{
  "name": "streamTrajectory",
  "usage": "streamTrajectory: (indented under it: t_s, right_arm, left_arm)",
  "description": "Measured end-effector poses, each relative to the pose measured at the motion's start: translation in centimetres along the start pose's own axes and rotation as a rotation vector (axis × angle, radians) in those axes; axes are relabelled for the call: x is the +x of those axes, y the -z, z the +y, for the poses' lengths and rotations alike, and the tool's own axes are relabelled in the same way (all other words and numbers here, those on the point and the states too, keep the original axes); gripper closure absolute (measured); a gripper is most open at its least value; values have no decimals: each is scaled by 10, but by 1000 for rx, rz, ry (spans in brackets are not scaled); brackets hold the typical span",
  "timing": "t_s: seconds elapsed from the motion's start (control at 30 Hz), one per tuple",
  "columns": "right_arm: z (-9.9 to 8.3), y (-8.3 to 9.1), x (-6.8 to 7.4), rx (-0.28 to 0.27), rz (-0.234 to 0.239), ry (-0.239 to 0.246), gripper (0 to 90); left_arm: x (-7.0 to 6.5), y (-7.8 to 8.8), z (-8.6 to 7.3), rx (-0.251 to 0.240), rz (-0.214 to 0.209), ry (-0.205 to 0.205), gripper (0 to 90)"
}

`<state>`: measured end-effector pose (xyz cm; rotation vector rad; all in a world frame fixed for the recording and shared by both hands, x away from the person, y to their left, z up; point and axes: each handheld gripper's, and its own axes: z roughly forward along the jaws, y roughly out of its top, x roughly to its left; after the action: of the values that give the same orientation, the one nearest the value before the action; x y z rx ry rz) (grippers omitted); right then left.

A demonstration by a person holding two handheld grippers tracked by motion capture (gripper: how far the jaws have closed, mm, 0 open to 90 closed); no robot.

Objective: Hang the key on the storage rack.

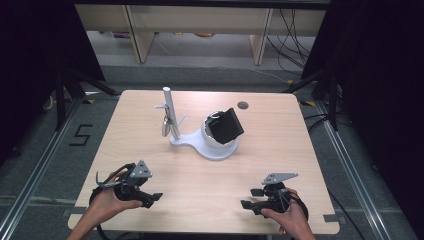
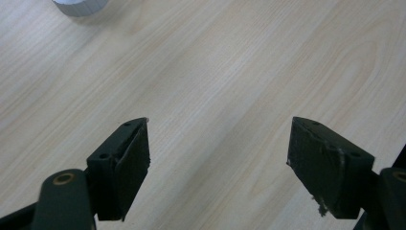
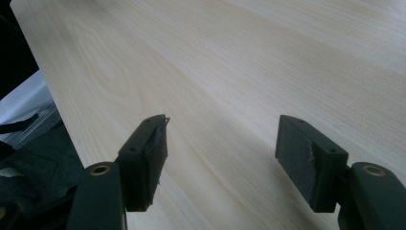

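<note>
A white stand (image 1: 192,141) sits mid-table with an upright white post (image 1: 169,107). A small metal piece (image 1: 164,128) hangs beside the post. A black boxy object (image 1: 226,125) rests tilted in the stand's round white cup (image 1: 216,145). My left gripper (image 1: 152,199) is held low over the table's near left part, jaws open over bare wood (image 2: 218,129). My right gripper (image 1: 249,198) is near the front right edge, jaws also open with nothing between them (image 3: 222,124). Both are well short of the stand.
The wooden table (image 1: 280,145) has a round cable hole (image 1: 243,105) at the back. A white edge of the stand (image 2: 79,5) shows at the top left of the left gripper view. Black frame legs (image 1: 65,95) and cables stand on the floor around the table.
</note>
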<state>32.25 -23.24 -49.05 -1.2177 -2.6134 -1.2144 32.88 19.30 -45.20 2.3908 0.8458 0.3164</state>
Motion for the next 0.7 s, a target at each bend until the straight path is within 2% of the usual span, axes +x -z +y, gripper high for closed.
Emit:
streamTrajectory:
  t_s: [0.03,0.07,0.13,0.17,0.2,0.23,0.27,0.33,0.37,0.4,0.43,0.47,0.5,0.53,0.57,0.63,0.67,0.7]
  right_arm:
    - [0,0,0,-1,6,-3,357]
    - [0,0,0,-2,-7,-3,356]
    - [0,0,0,-1,-7,0,350]
    - [0,0,0,-1,-12,-2,344]
    - [0,0,0,-1,-13,-2,344]
    - [0,-1,0,-2,-10,-4,343]
    - [0,0,-1,-9,-18,22,342]
    - [0,0,-1,-14,-7,20,342]
    - [0,0,1,-6,-1,-11,342]
    - [0,0,1,-7,-3,-12,341]
    - [0,0,1,-7,0,-11,341]
    - [0,0,-1,-16,-19,23,341]
    - [0,0,-1,-11,-14,22,340]
    - [0,-1,1,-5,-1,-4,340]
    - [0,-2,2,-6,12,-10,339]
    - [0,-1,3,-6,12,-21,339]
    - [0,-1,2,-8,7,-5,339]
    - [0,0,4,-13,-9,-14,339]
  left_arm:
    - [-2,-2,-3,2,-6,5,221]
    - [-2,-3,-4,15,-8,-21,220]
    - [-6,-7,-7,23,2,-10,219]
    - [-6,-7,-8,27,6,-27,218]
    - [-9,-9,-11,18,7,-10,218]
    - [-10,-9,-12,18,3,-18,216]
    - [-12,-11,-14,12,2,-10,215]
    - [-15,-12,-17,28,0,-26,210]
    - [-17,-13,-19,16,5,-20,208]
    - [-19,-14,-20,16,10,-28,208]
    - [-23,-16,-24,-1,18,-14,207]
    - [-25,-17,-26,4,16,-20,204]
    - [-26,-18,-27,6,13,-21,203]
    - [-28,-18,-30,15,12,-37,201]
    - [-30,-19,-31,14,12,-34,200]
    - [-35,-20,-34,0,28,-38,198]
    - [-37,-21,-36,-23,25,-31,196]
    - [-40,-21,-38,-29,29,-20,196]
